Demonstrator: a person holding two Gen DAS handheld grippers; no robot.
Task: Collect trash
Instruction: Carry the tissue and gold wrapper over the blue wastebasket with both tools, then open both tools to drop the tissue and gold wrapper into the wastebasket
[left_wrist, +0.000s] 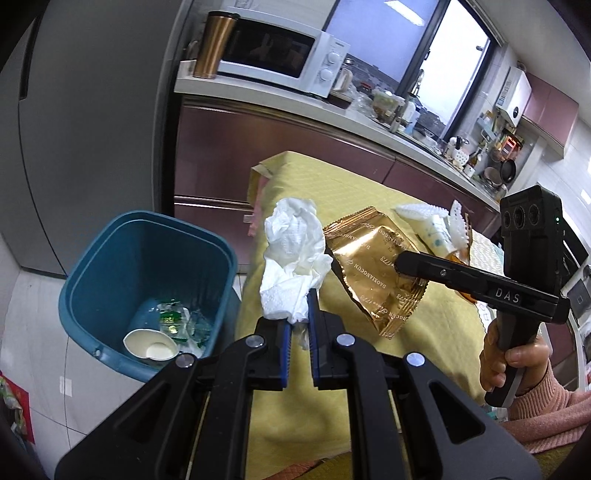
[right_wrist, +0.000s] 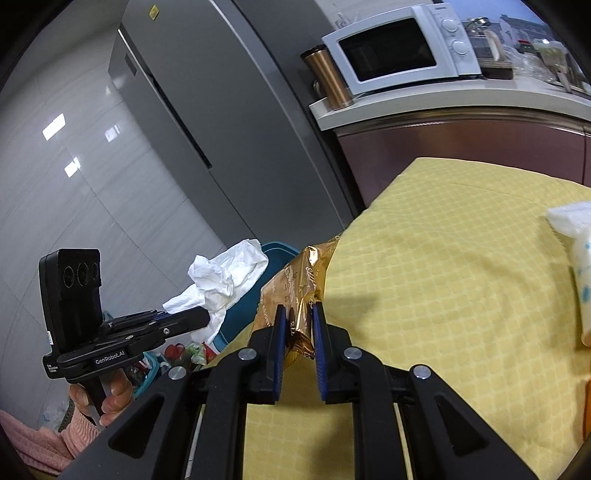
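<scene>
My left gripper (left_wrist: 300, 308) is shut on a crumpled white tissue (left_wrist: 291, 258) and holds it above the table's left edge, just right of the blue trash bin (left_wrist: 85, 273). The tissue also shows in the right wrist view (right_wrist: 225, 277), held by the left gripper (right_wrist: 201, 315). My right gripper (right_wrist: 300, 314) is shut on a gold snack wrapper (right_wrist: 295, 291) and holds it off the yellow tablecloth (right_wrist: 461, 295). In the left wrist view the wrapper (left_wrist: 373, 269) hangs from the right gripper (left_wrist: 400, 264). The bin holds a paper cup (left_wrist: 151, 345) and green scraps.
A white tube (left_wrist: 428, 229) and white plastic pieces lie on the cloth behind the wrapper; the tube also shows at the right (right_wrist: 580, 266). A microwave (left_wrist: 280, 55), a copper tumbler (left_wrist: 214, 44) and a cluttered counter stand behind. A grey fridge (right_wrist: 207, 110) is left.
</scene>
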